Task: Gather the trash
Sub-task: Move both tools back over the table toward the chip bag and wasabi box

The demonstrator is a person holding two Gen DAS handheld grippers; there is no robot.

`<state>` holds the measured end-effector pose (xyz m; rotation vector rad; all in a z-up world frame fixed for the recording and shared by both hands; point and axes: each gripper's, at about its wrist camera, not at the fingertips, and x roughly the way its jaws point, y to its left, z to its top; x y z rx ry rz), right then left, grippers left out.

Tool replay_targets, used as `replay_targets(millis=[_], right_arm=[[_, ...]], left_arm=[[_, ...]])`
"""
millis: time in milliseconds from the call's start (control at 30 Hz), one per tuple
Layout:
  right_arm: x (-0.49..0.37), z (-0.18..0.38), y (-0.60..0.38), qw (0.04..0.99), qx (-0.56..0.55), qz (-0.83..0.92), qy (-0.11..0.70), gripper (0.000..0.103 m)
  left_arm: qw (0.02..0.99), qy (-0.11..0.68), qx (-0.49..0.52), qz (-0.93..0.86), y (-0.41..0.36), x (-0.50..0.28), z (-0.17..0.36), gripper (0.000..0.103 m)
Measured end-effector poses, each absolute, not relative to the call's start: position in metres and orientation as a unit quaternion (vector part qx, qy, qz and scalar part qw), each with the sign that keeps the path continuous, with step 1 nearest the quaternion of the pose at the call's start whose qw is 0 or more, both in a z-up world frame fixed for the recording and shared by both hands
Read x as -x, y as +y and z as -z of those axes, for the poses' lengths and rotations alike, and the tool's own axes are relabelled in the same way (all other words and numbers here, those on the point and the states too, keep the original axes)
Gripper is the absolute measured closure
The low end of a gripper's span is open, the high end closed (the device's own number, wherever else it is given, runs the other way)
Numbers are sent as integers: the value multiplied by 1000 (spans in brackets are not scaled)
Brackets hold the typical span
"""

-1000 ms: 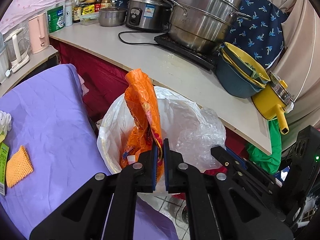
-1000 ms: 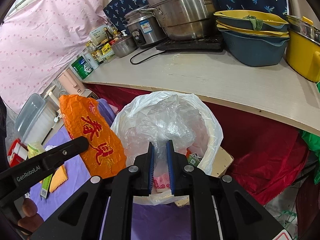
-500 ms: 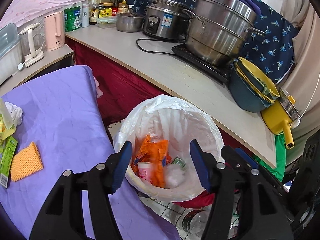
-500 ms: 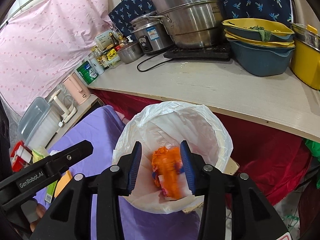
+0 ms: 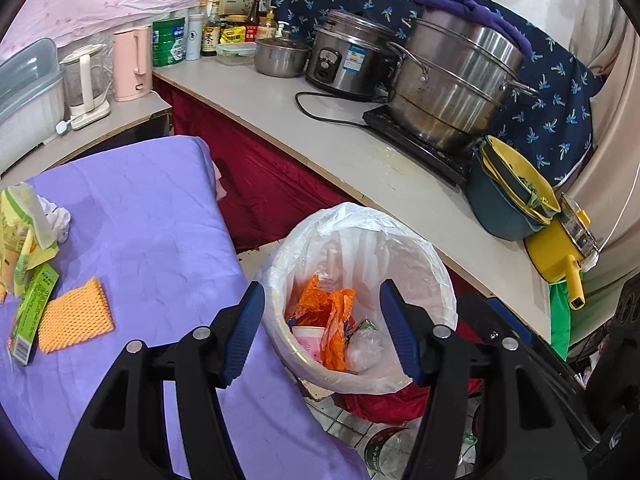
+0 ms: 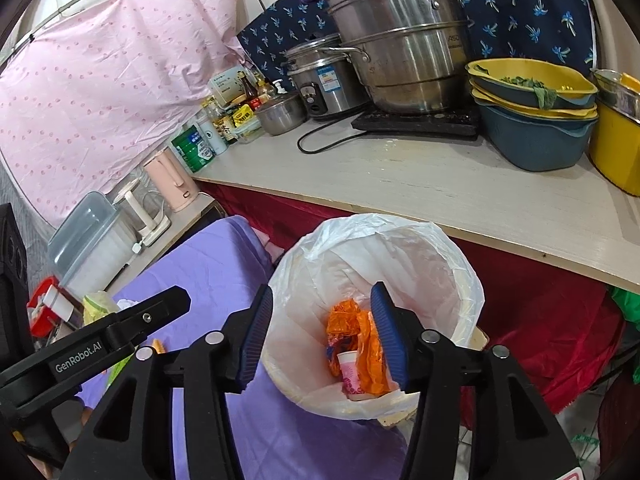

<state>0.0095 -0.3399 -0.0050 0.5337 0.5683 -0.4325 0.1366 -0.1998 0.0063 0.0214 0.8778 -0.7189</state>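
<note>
Lined bin (image 5: 432, 264), orange wrapper (image 5: 334, 320) inside, below left claw (image 5: 322, 334)

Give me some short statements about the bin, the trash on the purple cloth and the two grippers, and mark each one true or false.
1. The orange wrapper lies inside the lined trash bin. True.
2. The left gripper is shut on the orange wrapper. False: its jaws stand wide open and hold nothing.
3. The orange sponge is on the purple cloth. True.
4. The right gripper holds the pink cup. False: its jaws are open, and the cup sits in the bin.
5. The green box is already in the bin. False: it lies on the cloth beside the sponge.
</note>
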Motion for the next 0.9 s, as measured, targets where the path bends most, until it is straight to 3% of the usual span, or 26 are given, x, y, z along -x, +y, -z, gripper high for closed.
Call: replay_targets(millis=[333,900], right_arm=[[-23,-5,-297,911,-243,181,279,49],[-85,4,-189,921,-206,89,320,49]], left_arm=[[862,406,13,305,-138,-145,-18,42],[894,408,39,179,15,-171,-1,23]])
